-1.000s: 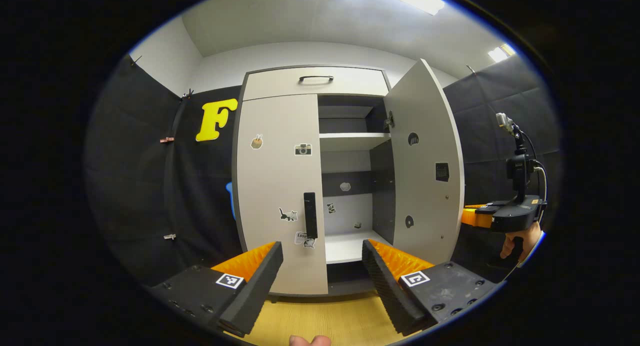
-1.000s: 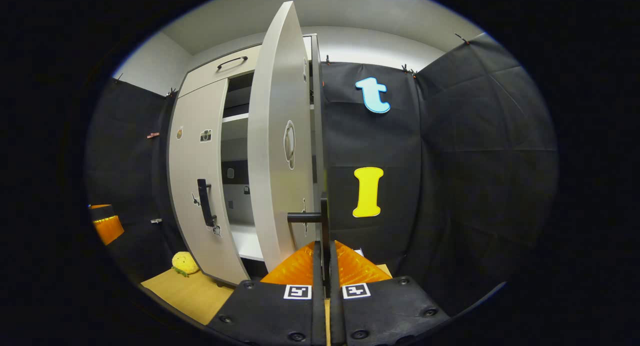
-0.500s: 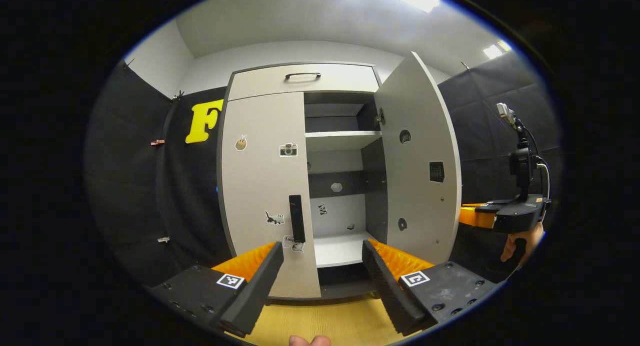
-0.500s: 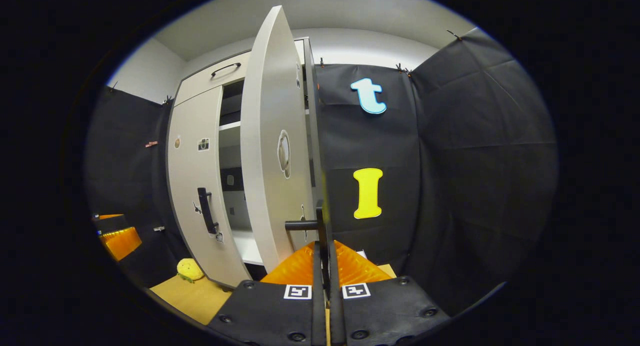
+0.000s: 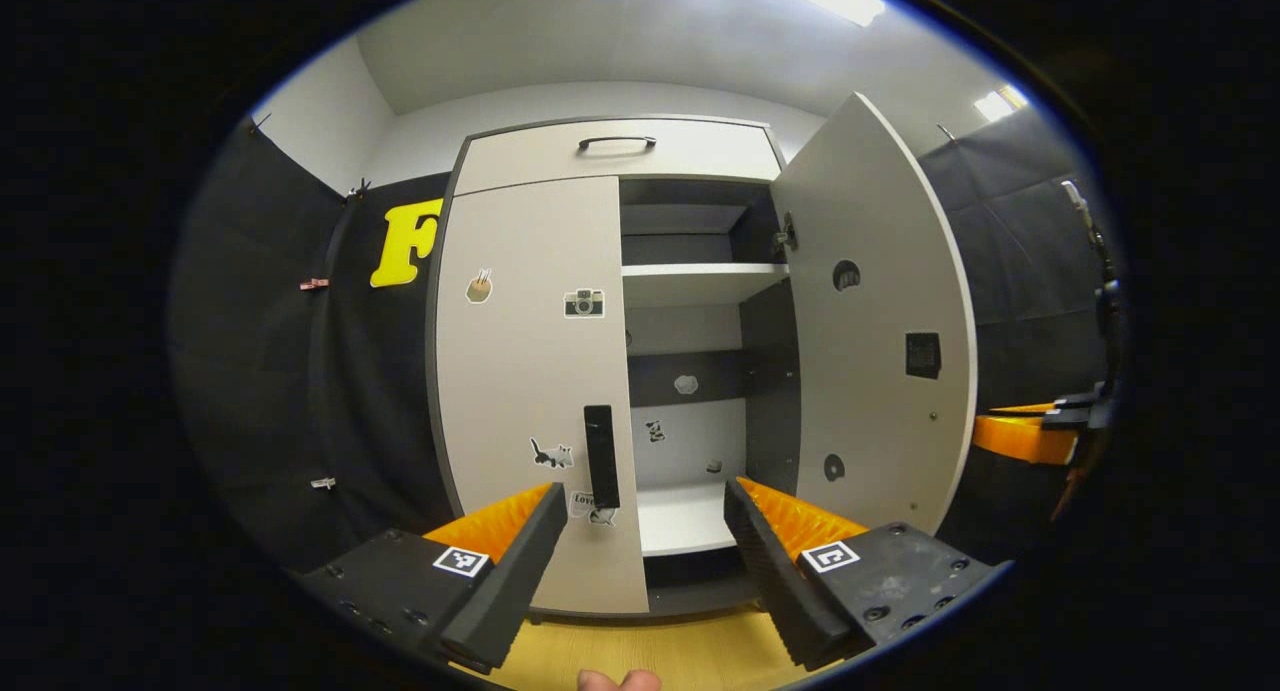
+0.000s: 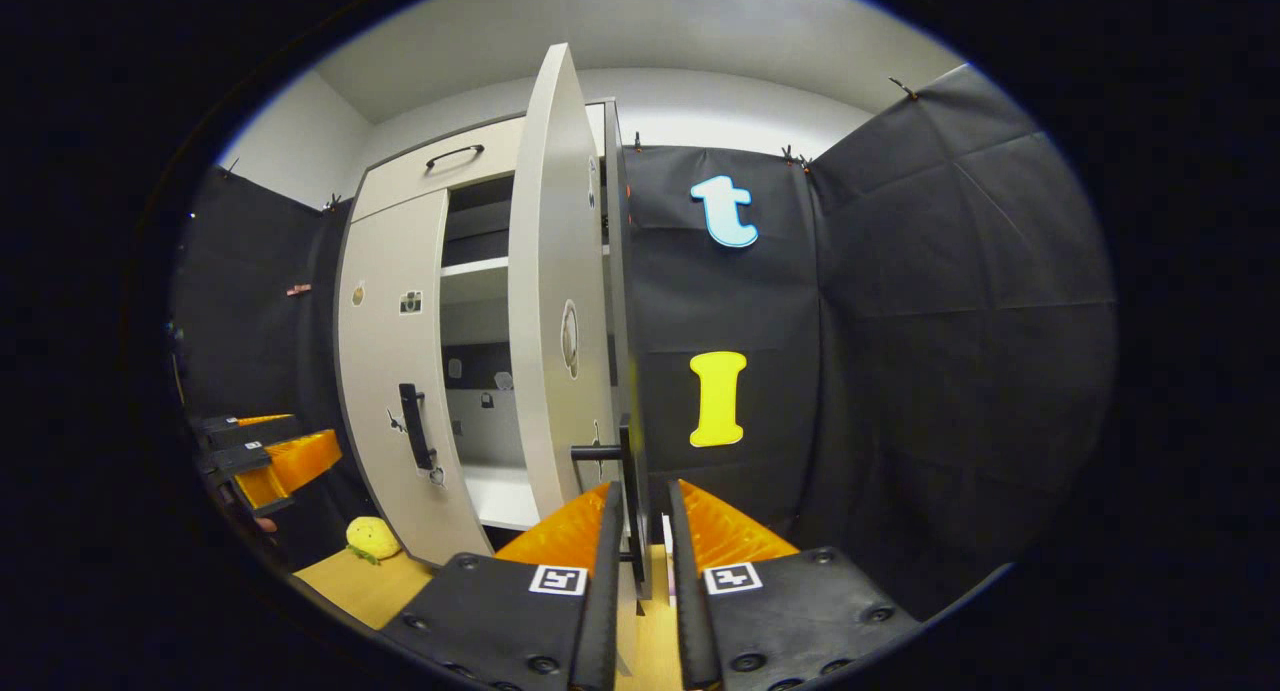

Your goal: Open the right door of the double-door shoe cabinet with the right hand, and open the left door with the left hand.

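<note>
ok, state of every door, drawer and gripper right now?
right door: swung wide open
left door: shut
top drawer: shut
left gripper: open, short of the left door's handle
right gripper: slightly open around the right door's handle

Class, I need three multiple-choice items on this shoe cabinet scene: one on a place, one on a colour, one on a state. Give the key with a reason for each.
1. Where does the yellow toy lie?
A. On a shelf inside the cabinet
B. On the floor by the foot of the left door
C. On top of the cabinet

2. What colour is the left door's handle?
A. Black
B. White
C. Red

3. How do the doors stand?
A. Both shut
B. Right door open, left door shut
C. Both open

Key: B, the toy rests on the wooden floor beside the cabinet's base; A, the upright bar is black against the pale door; B, the right door is swung out, baring the shelves, while the left lies flush.
</note>
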The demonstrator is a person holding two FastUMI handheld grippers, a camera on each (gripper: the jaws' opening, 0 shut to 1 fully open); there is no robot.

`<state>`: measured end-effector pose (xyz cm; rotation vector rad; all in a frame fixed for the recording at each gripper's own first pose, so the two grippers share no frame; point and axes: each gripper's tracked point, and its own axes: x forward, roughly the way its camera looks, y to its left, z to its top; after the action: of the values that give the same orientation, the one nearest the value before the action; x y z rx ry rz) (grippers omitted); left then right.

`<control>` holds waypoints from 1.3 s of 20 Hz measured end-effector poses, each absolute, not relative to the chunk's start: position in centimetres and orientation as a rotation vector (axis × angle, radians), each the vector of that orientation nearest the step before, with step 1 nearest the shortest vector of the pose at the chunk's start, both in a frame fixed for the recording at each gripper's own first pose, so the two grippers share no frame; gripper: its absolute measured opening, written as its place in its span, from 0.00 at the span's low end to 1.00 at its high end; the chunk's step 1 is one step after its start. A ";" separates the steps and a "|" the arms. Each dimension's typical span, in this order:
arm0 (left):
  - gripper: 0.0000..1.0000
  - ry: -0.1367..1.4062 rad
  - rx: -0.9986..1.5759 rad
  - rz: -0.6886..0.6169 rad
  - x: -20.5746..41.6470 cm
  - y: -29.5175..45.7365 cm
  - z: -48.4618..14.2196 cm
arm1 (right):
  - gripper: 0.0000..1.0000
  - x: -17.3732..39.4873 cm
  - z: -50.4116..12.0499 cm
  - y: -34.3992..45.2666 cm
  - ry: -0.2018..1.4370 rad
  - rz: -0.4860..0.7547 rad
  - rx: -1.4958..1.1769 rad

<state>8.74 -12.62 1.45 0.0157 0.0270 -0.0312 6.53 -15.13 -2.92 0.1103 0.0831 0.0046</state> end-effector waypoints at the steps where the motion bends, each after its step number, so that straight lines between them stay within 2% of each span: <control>1: 1.00 0.025 0.020 -0.029 9.5 -12.4 1.5 | 0.30 6.0 -2.5 -14.9 0.076 0.012 0.122; 2: 1.00 0.023 0.028 -0.030 10.4 -12.3 1.6 | 0.47 5.4 -2.3 -14.8 0.077 0.019 0.127; 6: 0.97 0.035 0.014 -0.050 13.8 -12.3 0.9 | 0.99 4.0 -2.6 -14.8 0.096 -0.001 0.123; 9: 0.97 0.032 0.015 -0.016 16.9 -11.0 0.4 | 0.97 3.2 -3.0 -14.5 0.103 -0.011 0.137; 10: 1.00 0.038 0.025 0.001 18.0 -10.3 -0.1 | 0.97 3.0 -3.1 -14.1 0.108 -0.006 0.138; 11: 1.00 0.045 0.032 0.012 19.0 -10.0 -0.7 | 0.90 2.8 -3.2 -13.9 0.112 -0.002 0.137; 12: 0.98 0.052 0.032 0.020 20.1 -9.6 -1.1 | 0.97 2.7 -3.1 -14.0 0.109 -0.001 0.134; 14: 1.00 0.058 0.017 0.028 21.8 -9.1 -1.9 | 0.97 2.6 -2.9 -14.2 0.102 -0.004 0.118; 20: 0.87 0.093 0.014 0.050 25.9 -8.2 -4.4 | 0.97 2.5 -2.1 -15.6 0.081 -0.024 0.091; 21: 0.80 0.096 0.012 0.052 26.4 -8.1 -4.7 | 0.97 2.5 -2.2 -15.9 0.081 -0.029 0.089; 26: 0.63 0.099 0.046 0.069 28.2 -7.9 -5.4 | 0.97 2.2 -2.2 -17.1 0.082 -0.050 0.092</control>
<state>28.16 -7.93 -5.40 0.0457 0.0995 0.0687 2.23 -17.06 -2.22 0.0925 0.0822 -0.0499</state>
